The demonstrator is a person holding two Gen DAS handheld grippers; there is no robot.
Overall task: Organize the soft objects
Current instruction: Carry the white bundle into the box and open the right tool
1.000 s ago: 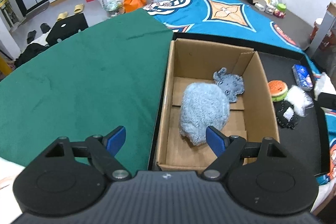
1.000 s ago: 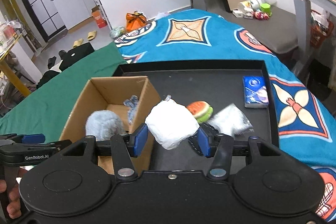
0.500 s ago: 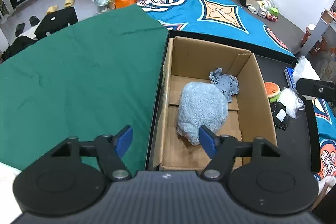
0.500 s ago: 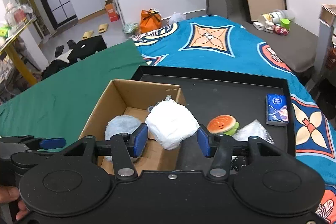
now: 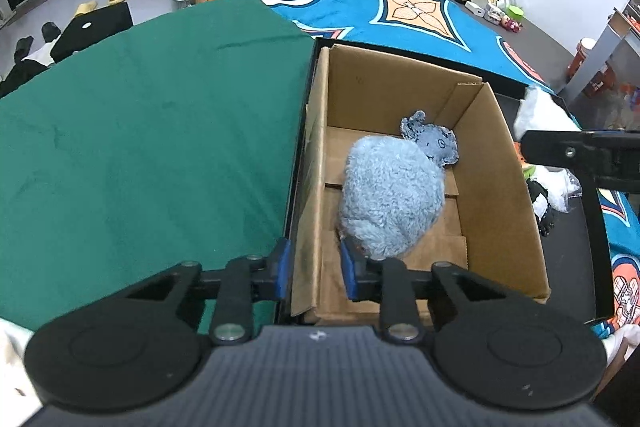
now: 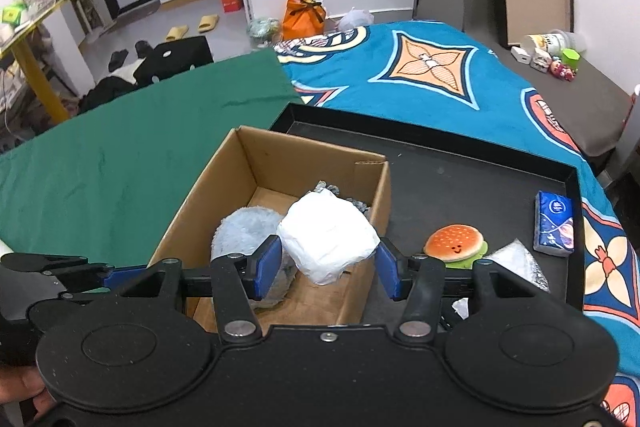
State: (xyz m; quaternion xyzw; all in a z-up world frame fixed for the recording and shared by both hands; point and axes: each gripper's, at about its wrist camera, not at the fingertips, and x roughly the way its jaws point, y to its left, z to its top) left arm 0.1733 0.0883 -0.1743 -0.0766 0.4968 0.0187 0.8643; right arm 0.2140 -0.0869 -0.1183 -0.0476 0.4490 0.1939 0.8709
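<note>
A cardboard box (image 5: 508,183) stands in the black tray (image 6: 460,171); it also shows in the right wrist view (image 6: 240,163). Inside lie a fluffy light-blue plush (image 5: 390,197) and a small grey-blue cloth toy (image 5: 434,143). My left gripper (image 5: 312,269) has closed around the box's left wall near the front corner. My right gripper (image 6: 328,267) is shut on a white soft bundle (image 6: 328,237) and holds it above the box's right side. The plush (image 6: 244,233) shows below it.
On the tray right of the box lie a burger-shaped squishy (image 6: 454,247), a blue tissue pack (image 6: 554,223), a clear plastic bag (image 6: 516,261) and a black item (image 5: 542,207). A green cloth (image 5: 140,131) covers the left. A blue patterned cloth (image 6: 432,79) lies behind.
My left gripper has narrowed from wide open and now pinches the box's left wall. My right gripper has carried the white bundle left, from beside the box to above it.
</note>
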